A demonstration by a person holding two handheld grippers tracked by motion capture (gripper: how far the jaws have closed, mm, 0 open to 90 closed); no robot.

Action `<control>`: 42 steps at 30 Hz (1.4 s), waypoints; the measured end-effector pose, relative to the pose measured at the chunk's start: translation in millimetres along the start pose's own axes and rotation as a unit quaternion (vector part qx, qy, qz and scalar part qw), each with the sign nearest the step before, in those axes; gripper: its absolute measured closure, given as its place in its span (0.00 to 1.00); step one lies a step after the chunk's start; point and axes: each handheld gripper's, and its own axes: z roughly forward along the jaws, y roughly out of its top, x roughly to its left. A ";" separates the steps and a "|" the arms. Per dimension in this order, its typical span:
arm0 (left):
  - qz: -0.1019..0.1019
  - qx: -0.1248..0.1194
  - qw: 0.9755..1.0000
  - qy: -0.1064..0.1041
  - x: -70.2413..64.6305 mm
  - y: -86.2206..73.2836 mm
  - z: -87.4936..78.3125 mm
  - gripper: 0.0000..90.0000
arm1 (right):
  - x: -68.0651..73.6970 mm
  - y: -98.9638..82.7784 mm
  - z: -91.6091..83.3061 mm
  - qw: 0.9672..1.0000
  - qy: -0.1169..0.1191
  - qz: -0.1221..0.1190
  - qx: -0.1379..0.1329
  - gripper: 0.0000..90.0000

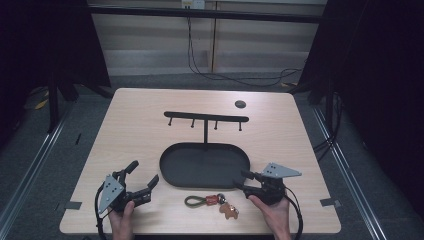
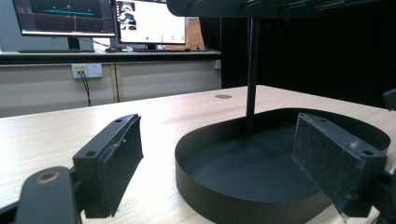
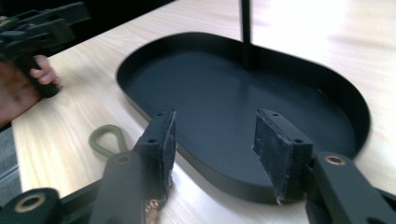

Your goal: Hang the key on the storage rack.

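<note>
Pale wooden tabletop [image 1: 150,125], black oval tray [image 1: 172,172] with a hook stand [image 1: 206,118].
Green-looped keychain [image 1: 210,201] with a brown charm lies before the tray, between left tongs [image 1: 145,178] and right tongs [image 1: 241,180], both spread, empty.

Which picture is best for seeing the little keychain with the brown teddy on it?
The high view: the whole keychain lies on the table in front of the black tray, green loop, red middle and brown charm. The right gripper view catches just its green loop beside one jaw.
</note>
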 end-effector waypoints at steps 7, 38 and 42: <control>0.000 -0.001 1.000 0.000 0.0 0.0 0.0 0.17 | 9.9 17.2 7.2 0.999 0.039 -0.026 0.026 0.55; 0.000 0.000 1.000 0.000 0.0 0.0 0.0 0.17 | 37.7 57.9 66.3 0.968 0.144 -0.054 0.200 0.72; 0.000 0.000 1.000 0.000 0.0 0.0 0.0 0.17 | 42.1 62.4 77.0 0.956 0.150 -0.064 0.244 0.75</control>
